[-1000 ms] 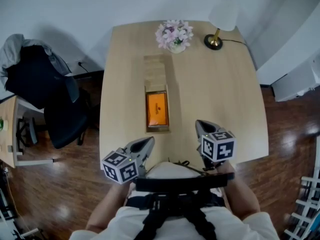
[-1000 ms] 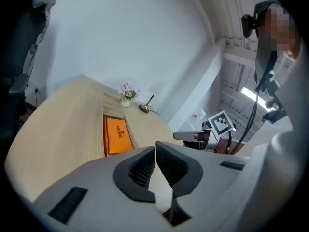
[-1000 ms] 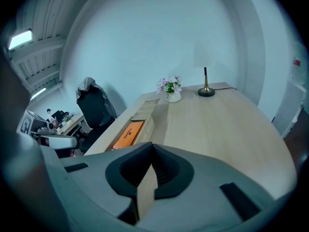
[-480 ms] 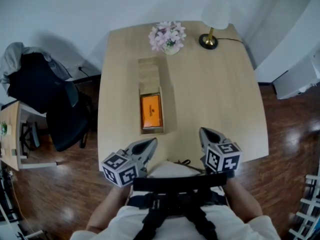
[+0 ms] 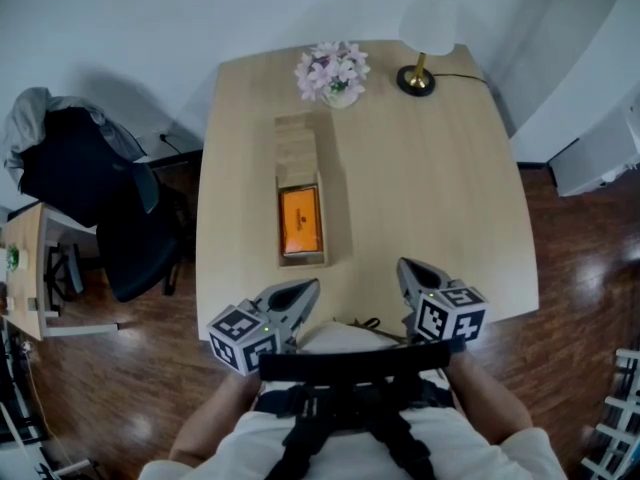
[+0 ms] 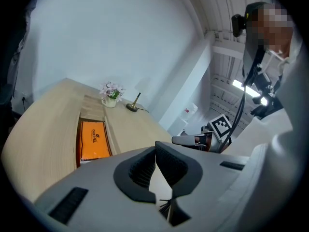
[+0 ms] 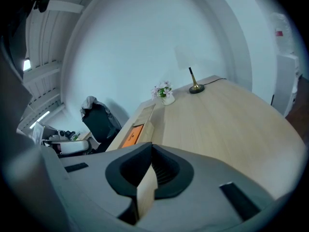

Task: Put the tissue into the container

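Currently both grippers hang low over the near edge of the table (image 5: 430, 188), in front of the person's body, tips pointing away.

Left gripper (image 5: 308, 288): jaws pressed together, nothing between them. Right gripper (image 5: 404, 266): jaws likewise together, empty. The two are well apart from each other, side by side.

Container (image 5: 302, 261): long wooden box lying on the table straight ahead of the left gripper's tips, and ahead and to the left of the right gripper. Apart from both.

Tissue pack (image 5: 300, 221): orange, flat, lying inside the near end of the container. Neither gripper touches it.

Lid (image 5: 296, 148): wooden panel over the far end of the container, beyond the pack.

Further ahead, at the table's far edge: flower pot (image 5: 332, 72), in line with the container; lamp (image 5: 415, 80) just beside it, ahead of the right gripper.

Off the left gripper's outer side, on the floor: chair (image 5: 130, 238), dark clothing draped over it.
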A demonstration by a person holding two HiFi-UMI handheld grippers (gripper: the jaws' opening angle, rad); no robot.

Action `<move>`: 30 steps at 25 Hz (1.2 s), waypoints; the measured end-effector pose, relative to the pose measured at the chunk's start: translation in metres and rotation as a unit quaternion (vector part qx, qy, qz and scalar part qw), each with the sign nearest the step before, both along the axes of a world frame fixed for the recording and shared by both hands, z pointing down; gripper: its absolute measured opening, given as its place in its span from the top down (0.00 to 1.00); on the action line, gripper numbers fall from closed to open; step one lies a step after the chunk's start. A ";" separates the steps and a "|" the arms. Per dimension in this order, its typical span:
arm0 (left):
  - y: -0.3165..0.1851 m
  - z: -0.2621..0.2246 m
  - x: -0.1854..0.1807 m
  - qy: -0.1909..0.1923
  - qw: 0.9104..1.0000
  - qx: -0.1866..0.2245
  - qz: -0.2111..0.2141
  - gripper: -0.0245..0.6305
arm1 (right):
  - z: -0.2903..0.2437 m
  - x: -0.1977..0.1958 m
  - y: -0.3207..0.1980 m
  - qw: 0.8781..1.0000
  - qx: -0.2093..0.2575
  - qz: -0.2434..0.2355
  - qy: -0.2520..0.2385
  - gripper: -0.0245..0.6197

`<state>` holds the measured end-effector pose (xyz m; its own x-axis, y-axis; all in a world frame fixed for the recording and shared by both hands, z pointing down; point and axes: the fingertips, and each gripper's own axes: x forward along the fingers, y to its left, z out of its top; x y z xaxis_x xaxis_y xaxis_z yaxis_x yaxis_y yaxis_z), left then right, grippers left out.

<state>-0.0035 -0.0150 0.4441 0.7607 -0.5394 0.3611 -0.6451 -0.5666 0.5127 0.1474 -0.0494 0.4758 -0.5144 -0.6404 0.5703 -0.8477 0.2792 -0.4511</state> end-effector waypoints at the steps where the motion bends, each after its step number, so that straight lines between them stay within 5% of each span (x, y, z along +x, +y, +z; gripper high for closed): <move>1: 0.001 0.000 0.000 -0.002 1.000 0.000 0.001 0.96 | 0.002 -0.002 0.001 1.000 -0.003 -0.007 0.009 0.96; 30: 0.006 0.006 -0.005 -0.012 1.000 -0.010 0.011 0.96 | -0.009 -0.022 0.006 0.997 0.028 -0.051 0.047 0.96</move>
